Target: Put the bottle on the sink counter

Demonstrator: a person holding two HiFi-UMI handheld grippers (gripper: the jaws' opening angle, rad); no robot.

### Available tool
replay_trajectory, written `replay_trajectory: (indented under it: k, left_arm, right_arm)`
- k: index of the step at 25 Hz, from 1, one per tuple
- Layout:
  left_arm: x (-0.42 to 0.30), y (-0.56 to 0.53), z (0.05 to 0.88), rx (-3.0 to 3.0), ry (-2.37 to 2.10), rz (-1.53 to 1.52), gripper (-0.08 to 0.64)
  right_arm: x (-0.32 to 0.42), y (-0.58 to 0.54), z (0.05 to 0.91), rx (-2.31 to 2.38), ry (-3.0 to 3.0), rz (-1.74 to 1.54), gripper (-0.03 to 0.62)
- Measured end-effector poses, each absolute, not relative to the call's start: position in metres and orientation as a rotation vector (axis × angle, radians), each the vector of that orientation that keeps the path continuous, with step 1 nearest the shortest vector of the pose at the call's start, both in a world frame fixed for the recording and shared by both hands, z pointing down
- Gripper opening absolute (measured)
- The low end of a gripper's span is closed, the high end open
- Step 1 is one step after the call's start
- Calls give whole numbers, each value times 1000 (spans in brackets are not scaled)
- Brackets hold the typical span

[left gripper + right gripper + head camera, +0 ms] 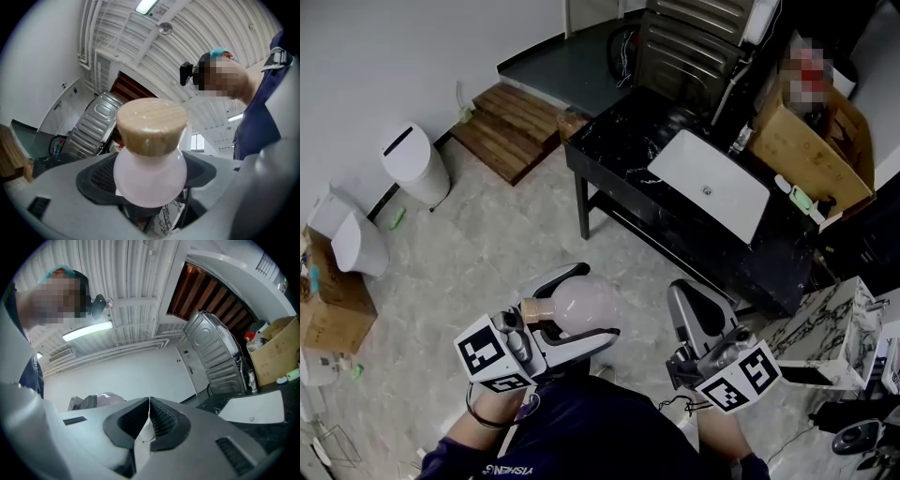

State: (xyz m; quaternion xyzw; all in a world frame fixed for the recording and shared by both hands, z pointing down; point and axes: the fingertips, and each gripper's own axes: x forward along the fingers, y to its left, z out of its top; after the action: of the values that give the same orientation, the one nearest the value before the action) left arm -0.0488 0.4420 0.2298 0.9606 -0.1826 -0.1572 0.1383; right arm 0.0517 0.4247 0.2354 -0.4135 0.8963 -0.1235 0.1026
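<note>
A pale pink round bottle with a wooden cap lies sideways between the jaws of my left gripper, which is shut on it, held low over the floor in front of the person. In the left gripper view the bottle fills the centre, its cap pointing at the camera. My right gripper is beside it to the right, shut and holding nothing; its pads meet. The black marble sink counter with a white basin stands ahead, well apart from both grippers.
An open cardboard box sits on the counter's right end by a faucet. A wooden step platform and a white bin stand at the left wall. A marble-patterned block is at the right. A steel appliance stands behind the counter.
</note>
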Motion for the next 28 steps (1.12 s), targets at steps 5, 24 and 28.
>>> replay_trajectory:
  k: [5, 24, 28]
  left_arm:
    - [-60, 405, 235, 2768, -515, -451, 399]
    - [-105, 263, 241, 2741, -434, -445, 399]
    - [-117, 236, 238, 2749, -416, -447, 399]
  right_arm:
    - [39, 388, 242, -1234, 2647, -383, 26]
    - [-9, 250, 244, -1309, 2629, -411, 26]
    - [-21, 226, 242, -1327, 2620, -404, 26]
